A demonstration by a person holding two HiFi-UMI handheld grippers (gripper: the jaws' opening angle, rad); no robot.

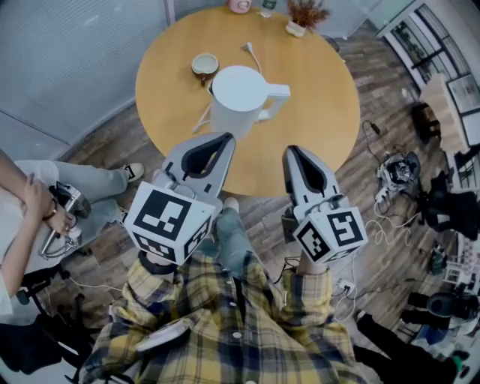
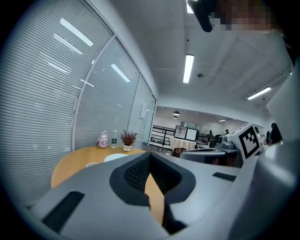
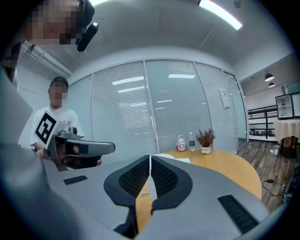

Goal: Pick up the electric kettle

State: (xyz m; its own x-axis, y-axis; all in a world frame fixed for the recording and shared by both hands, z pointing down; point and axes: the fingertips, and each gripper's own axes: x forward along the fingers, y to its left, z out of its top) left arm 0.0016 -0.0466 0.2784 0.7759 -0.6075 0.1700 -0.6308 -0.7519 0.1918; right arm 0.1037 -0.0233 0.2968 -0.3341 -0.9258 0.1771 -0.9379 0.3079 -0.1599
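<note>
A white electric kettle (image 1: pixel 238 96) stands upright on the round wooden table (image 1: pixel 322 112), lid closed, its handle (image 1: pixel 274 93) pointing right. Both grippers hover near the table's front edge, short of the kettle and apart from it. My left gripper (image 1: pixel 226 138) is just in front of the kettle's base, its jaws together with nothing between them. My right gripper (image 1: pixel 291 151) is to the right, also shut and empty. In the left gripper view, past the left gripper (image 2: pixel 150 156), only the kettle's lid (image 2: pixel 116 158) shows. In the right gripper view the kettle (image 3: pixel 164 156) peeks over the right gripper (image 3: pixel 150 159).
A cup (image 1: pixel 204 66) and a loose plug and cord (image 1: pixel 251 51) lie behind the kettle. A pink object (image 1: pixel 240 6), a bottle (image 1: pixel 268 7) and a potted plant (image 1: pixel 304 19) stand at the far edge. A seated person (image 1: pixel 30 217) is at the left; cables and gear (image 1: pixel 397 176) cover the floor at the right.
</note>
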